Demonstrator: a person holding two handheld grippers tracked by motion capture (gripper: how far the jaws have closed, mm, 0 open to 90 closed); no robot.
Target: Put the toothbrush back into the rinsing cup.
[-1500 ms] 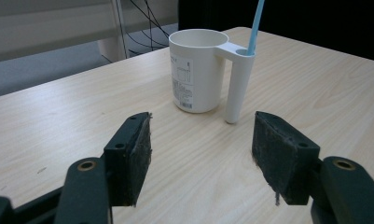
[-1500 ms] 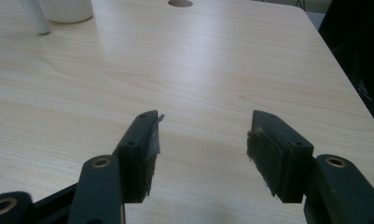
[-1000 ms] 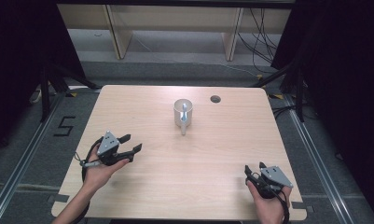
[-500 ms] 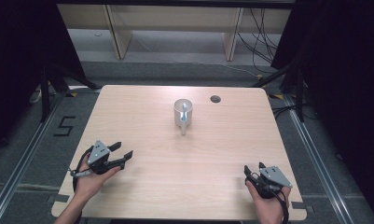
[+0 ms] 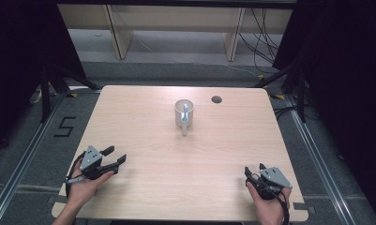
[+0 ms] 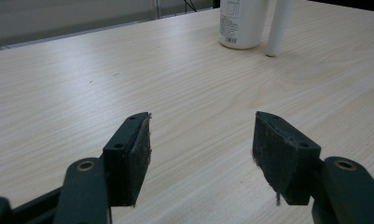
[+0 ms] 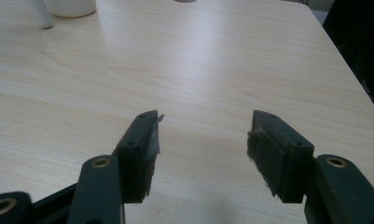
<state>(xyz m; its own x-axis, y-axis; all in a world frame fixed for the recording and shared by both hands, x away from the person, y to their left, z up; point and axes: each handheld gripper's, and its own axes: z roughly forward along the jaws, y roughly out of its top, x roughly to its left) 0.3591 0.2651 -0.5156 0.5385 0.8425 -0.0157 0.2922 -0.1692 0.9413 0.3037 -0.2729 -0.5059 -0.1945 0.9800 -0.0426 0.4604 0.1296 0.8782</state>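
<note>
A white cup (image 5: 183, 114) stands upright at the middle back of the wooden table (image 5: 148, 187), with a white stick-like piece (image 5: 185, 125) leaning from its rim down to the tabletop. My left gripper (image 5: 115, 154) is open near the front left corner, held by a hand, and points toward the cup. In the left gripper view its pads (image 6: 140, 154) hold nothing, and the cup (image 6: 240, 23) and the stick (image 6: 279, 28) lie far ahead. My right gripper (image 5: 254, 168) is open near the front right corner. The right gripper view puts the cup (image 7: 70, 5) at top left.
A round cable hole (image 5: 216, 99) sits in the tabletop behind and to the right of the cup. A wooden shelf unit (image 5: 176, 23) stands on the floor beyond the table, with cables (image 5: 263, 33) at its right. Tape forms a "5" (image 5: 65, 126) on the floor at left.
The left gripper has drawn back toward the front left corner of the table, staying open. The right gripper and the cup have not moved.
</note>
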